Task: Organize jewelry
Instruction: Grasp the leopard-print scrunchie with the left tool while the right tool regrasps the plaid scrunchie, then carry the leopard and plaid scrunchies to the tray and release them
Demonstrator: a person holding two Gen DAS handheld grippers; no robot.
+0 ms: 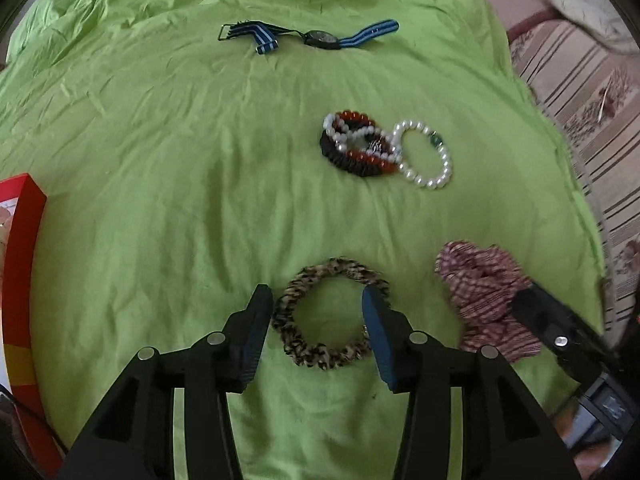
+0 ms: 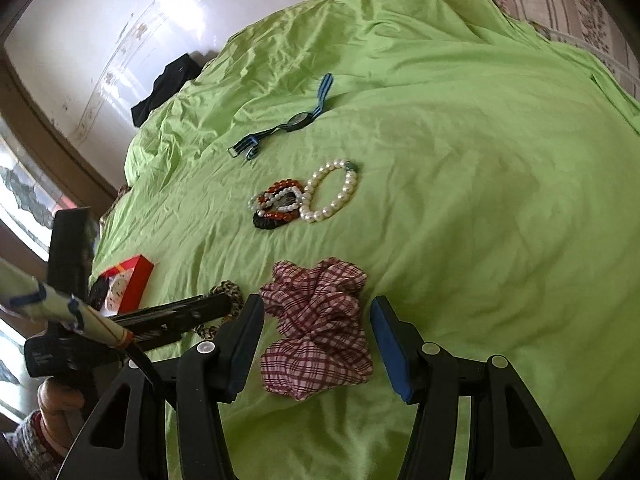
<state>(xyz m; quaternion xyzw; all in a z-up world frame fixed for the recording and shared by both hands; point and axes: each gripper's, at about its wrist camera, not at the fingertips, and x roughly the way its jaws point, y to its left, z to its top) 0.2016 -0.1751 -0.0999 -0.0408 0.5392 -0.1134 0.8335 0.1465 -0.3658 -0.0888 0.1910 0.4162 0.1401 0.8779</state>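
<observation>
Leopard-print scrunchie (image 1: 331,314) lay flat on the green bedsheet (image 1: 160,160), ring framed by the left gripper (image 1: 318,312); jaws stood spread, one pad just outside the ring's left edge, the other over its right rim, contact there unclear, nothing pinched. Just to its right sat the plaid scrunchie (image 2: 316,324), red-and-white check, bunched in a heap, between the right gripper's (image 2: 318,334) jaws, which were spread wide with sheet showing on both sides, not pressing it. In the left wrist view the right gripper's black finger overlapped the plaid scrunchie's lower right edge.

Farther up the sheet, well apart from both scrunchies, was a bracelet pile (image 1: 356,146): red beads, dark beads and small pearls tangled together, with a large pearl bracelet (image 1: 426,154) overlapping the pile's right side; it carried a green bead. Beyond that, near the far part of the sheet, a watch (image 1: 320,38) with a blue striped strap lay stretched out flat.

Red box (image 2: 128,286) sat at the sheet's left edge, open top, contents too blurred to tell. From the right wrist view the left gripper's arm crossed in front of the leopard-print scrunchie and hid most of it. A black item (image 2: 164,88) lay on the floor past the bed's far edge. Striped patterned fabric (image 1: 580,92) ran along the bed's right side. A hand and patterned sleeve (image 2: 48,412) showed lower left.
</observation>
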